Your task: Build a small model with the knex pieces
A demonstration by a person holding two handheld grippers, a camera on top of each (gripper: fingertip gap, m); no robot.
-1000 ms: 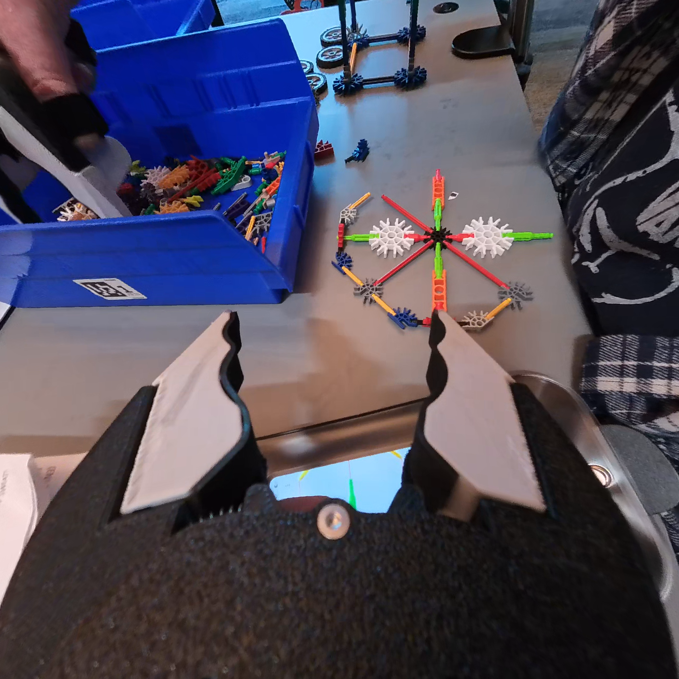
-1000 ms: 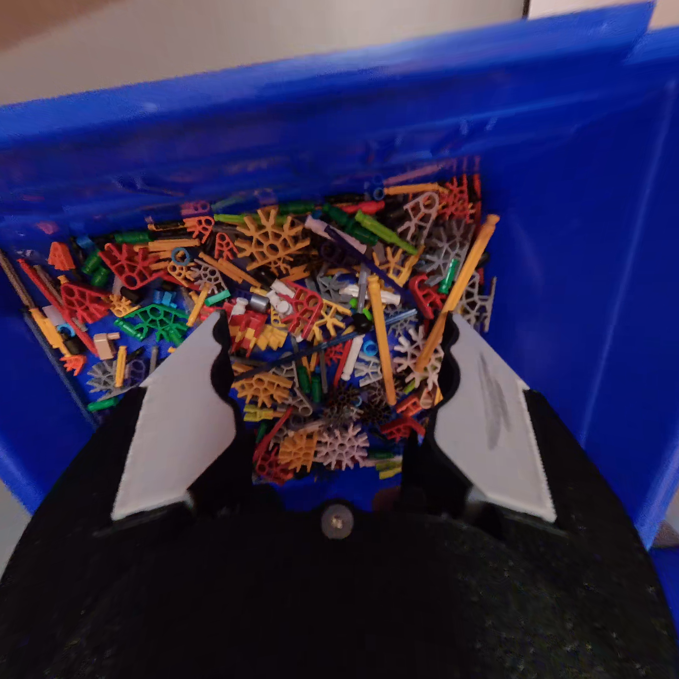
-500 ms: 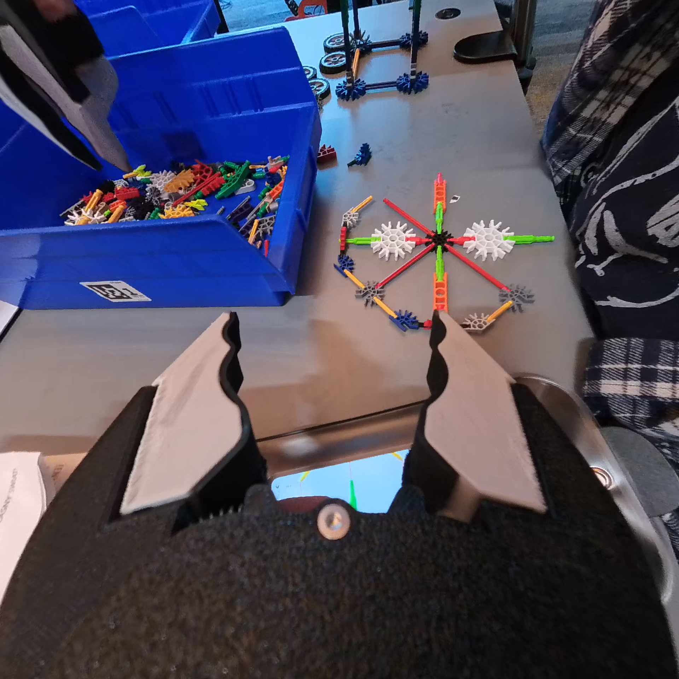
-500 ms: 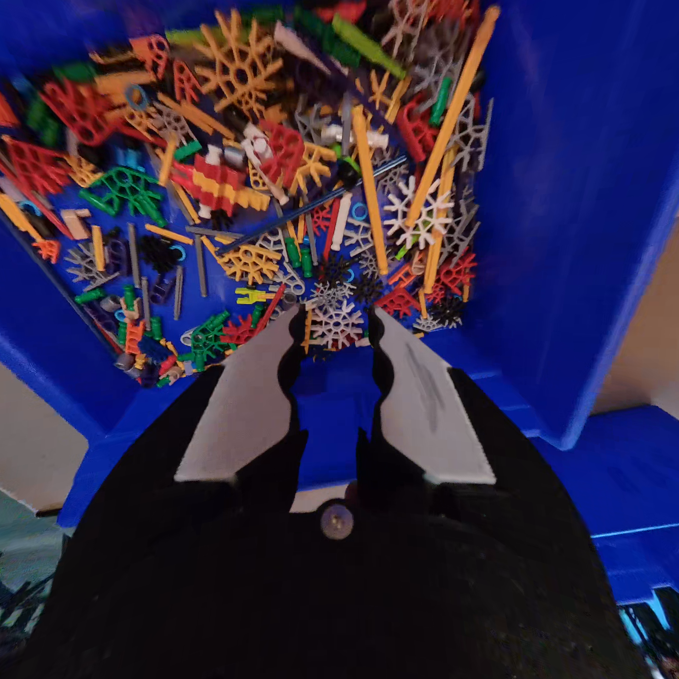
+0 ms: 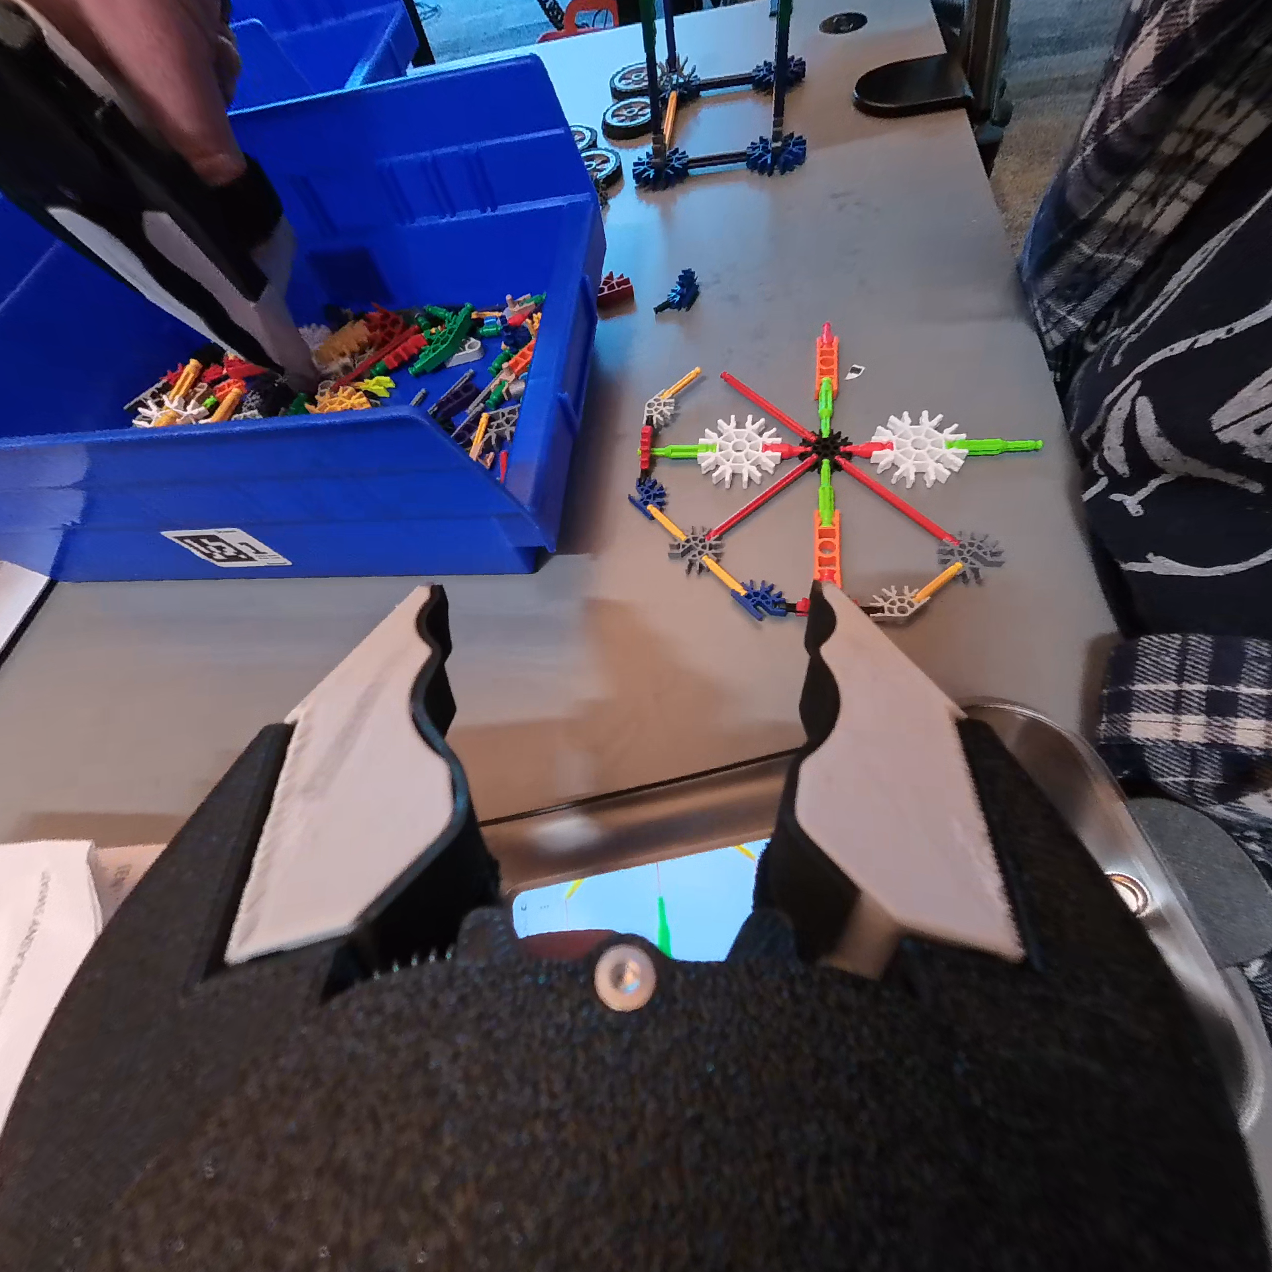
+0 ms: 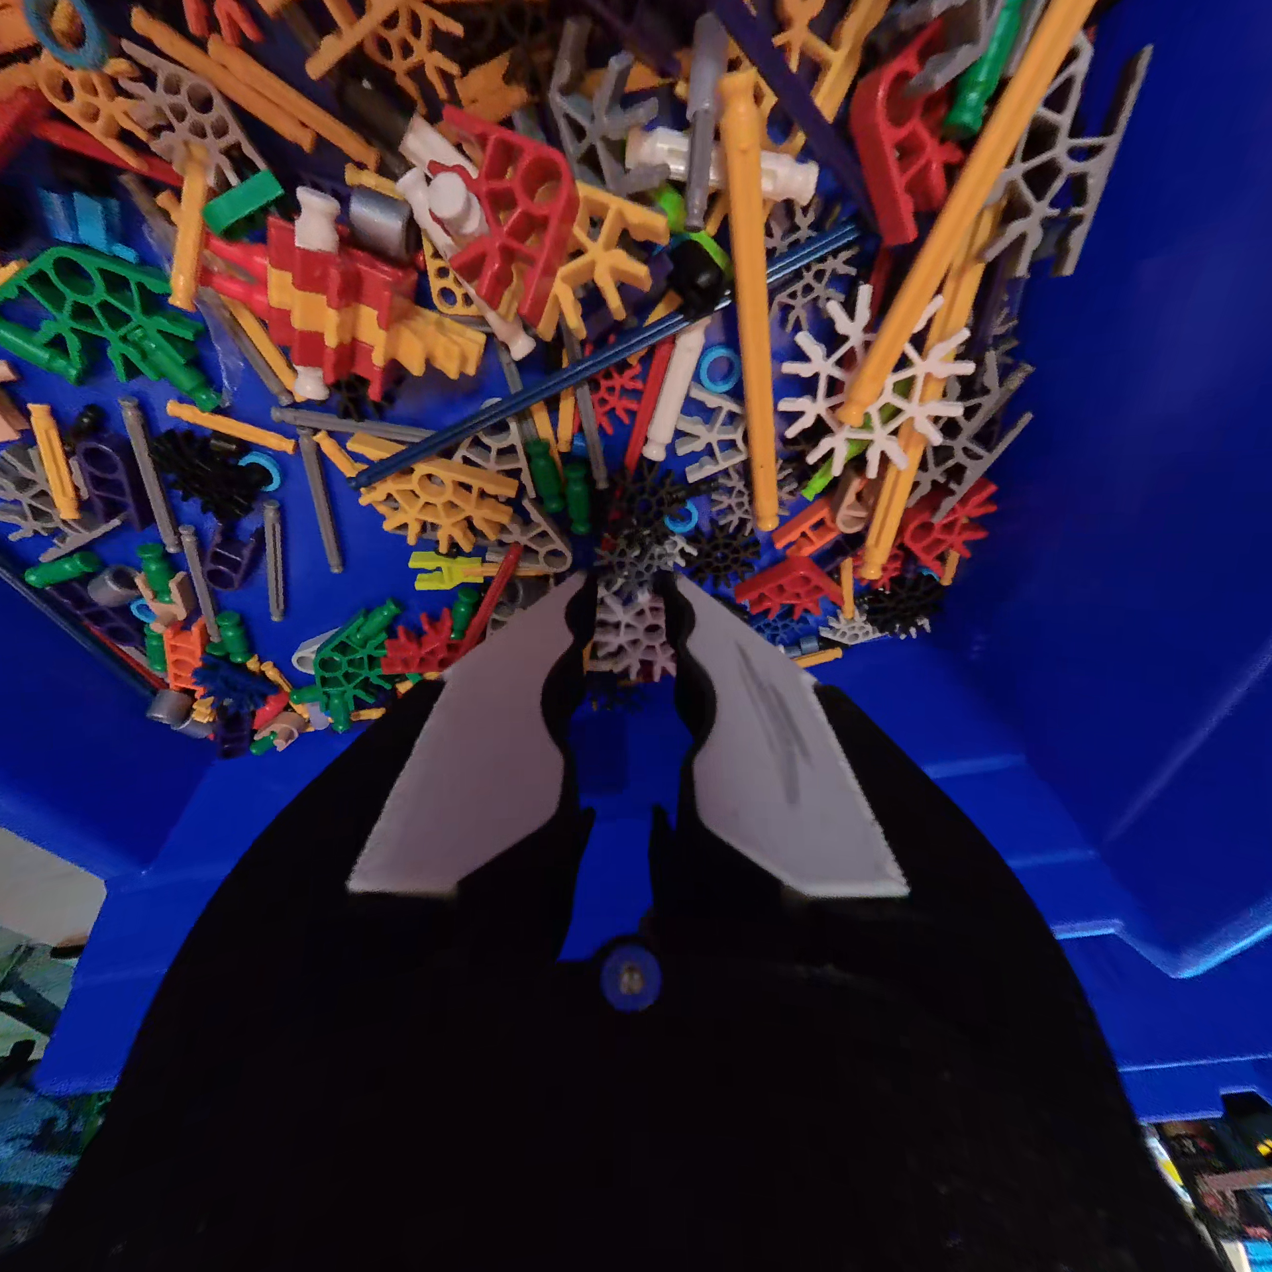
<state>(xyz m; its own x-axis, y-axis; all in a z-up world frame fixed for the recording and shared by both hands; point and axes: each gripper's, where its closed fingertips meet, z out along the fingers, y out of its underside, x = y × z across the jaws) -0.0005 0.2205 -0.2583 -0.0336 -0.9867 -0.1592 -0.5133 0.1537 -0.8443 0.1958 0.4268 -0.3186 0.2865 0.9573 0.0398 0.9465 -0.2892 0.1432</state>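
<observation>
— Two grippers, you said. Where is each?

— My right gripper (image 6: 628,585) is down inside the blue bin (image 6: 1136,550), tips in the heap of loose building pieces (image 6: 482,310). Its jaws are drawn narrow around a grey snowflake connector (image 6: 630,637), fingers (image 6: 509,723) touching or nearly touching its sides; whether they truly grip it I cannot tell.

— And the left?

— My left gripper (image 5: 623,599) hangs above the grey table (image 5: 860,227), jaws spread wide with nothing between them.

— What lies near it?

— Just past my right fingertip is a flat wheel-shaped model (image 5: 826,475) of red, green and orange rods with two white snowflake connectors. The bin stands to its left, touching the table; a rod frame with black wheels (image 5: 716,103) stands farther back. A person's plaid sleeve (image 5: 1184,709) is at the right edge.
</observation>
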